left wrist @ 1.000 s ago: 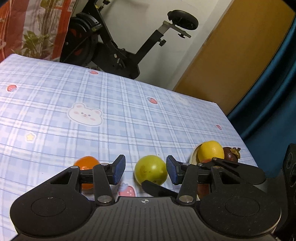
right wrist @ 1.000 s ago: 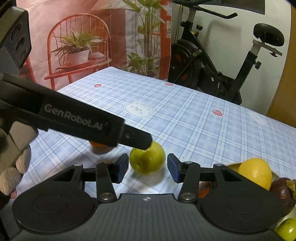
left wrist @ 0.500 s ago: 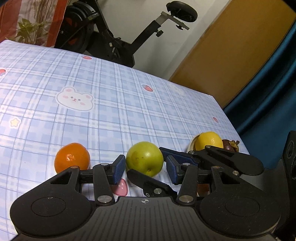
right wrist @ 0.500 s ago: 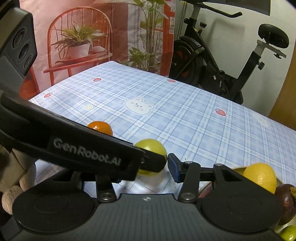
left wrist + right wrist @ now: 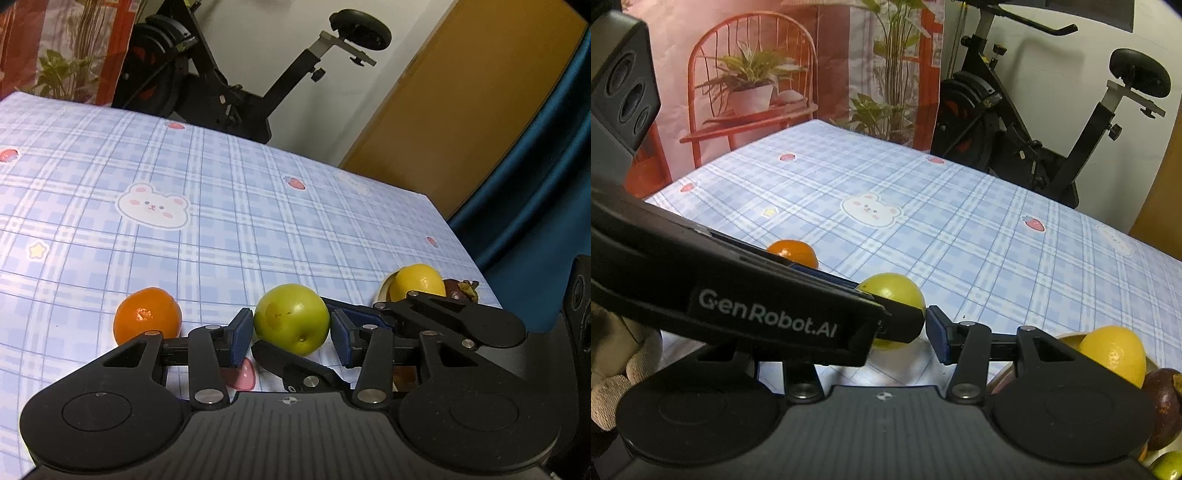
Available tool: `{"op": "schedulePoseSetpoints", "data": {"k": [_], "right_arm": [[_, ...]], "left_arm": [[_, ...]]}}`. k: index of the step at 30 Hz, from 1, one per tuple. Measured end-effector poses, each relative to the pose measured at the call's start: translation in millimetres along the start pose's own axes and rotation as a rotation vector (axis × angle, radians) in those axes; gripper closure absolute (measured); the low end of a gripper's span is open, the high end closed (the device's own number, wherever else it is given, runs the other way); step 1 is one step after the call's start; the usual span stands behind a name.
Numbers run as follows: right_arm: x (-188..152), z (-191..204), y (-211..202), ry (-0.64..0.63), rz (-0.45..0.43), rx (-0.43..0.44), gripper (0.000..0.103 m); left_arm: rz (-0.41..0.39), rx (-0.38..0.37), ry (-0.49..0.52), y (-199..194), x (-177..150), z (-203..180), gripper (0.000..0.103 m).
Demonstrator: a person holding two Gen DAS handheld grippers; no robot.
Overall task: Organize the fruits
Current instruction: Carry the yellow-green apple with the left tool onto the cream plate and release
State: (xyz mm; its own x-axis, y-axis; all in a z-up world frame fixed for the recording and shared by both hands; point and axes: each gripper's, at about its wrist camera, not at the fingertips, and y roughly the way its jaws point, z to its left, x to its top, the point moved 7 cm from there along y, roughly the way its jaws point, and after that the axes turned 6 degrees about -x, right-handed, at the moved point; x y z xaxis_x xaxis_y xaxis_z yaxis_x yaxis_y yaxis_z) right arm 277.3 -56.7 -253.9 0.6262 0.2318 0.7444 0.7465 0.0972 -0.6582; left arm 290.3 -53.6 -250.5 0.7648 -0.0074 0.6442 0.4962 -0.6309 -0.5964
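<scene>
Table edge, mid-sort: my left gripper [image 5: 291, 341] brackets the green fruit [image 5: 291, 317], which sits on the cloth between its blue pads. The jaws are narrow and have just been closing, but I see no firm squeeze yet. My right gripper [image 5: 882, 343] is half open and empty, and its fingers crowd the same fruit.

I judge the main danger to be the two tools knocking together. A pad catching the round fruit off-centre could also send it rolling toward the orange [image 5: 147, 315] or off the near edge. The dish [image 5: 386, 291] to the right already holds a lemon [image 5: 419, 282] and a dark fruit [image 5: 460, 290], so there is little room left in it.

The blue checked tablecloth [image 5: 221, 206], printed with bears and strawberries, looks smooth. Behind it stand an exercise bike [image 5: 221, 85], a brown door [image 5: 461, 103], a blue curtain [image 5: 535, 184] and a backdrop of potted plants [image 5: 757, 74].
</scene>
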Motion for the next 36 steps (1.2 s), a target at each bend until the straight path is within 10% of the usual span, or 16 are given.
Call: {"op": "schedulePoseSetpoints", "data": {"k": [36], "right_arm": [[-29,-47,-129,0.166,-0.231,-0.064,0.053]], "left_arm": [[-0.038,-0.045,0.259,-34,-19,-135,0.054]]}}
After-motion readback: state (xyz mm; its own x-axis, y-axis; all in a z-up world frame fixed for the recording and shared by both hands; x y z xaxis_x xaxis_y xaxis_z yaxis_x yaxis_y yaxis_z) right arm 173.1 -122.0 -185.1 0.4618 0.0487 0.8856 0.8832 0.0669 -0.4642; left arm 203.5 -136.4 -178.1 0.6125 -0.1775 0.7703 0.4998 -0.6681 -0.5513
